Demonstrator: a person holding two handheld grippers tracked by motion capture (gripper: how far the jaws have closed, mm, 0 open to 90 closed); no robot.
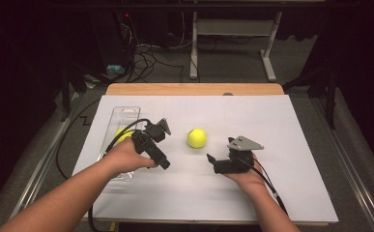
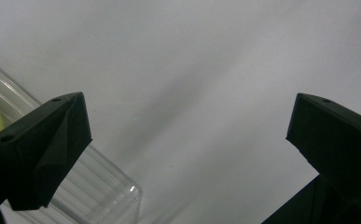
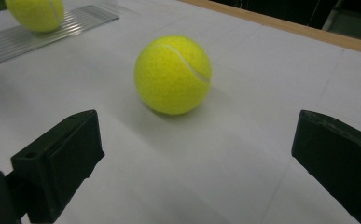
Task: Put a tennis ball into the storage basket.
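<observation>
White sheet [image 1: 271, 159] over wooden table [image 1: 194, 89], dark room, cables on floor [image 1: 148, 58]

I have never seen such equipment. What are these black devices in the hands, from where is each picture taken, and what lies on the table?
A person holds a hand-operated claw in each hand; there is no robot arm. The high view looks down on the table, covered with white paper. The left claw is near a clear plastic container with one tennis ball inside. The right claw points at a second tennis ball lying loose on the paper. The other two pictures come from small cameras riding on each claw, looking along its two black jaws. In both, the jaws stand wide apart and hold nothing. The right gripper view shows the loose ball just ahead.
</observation>
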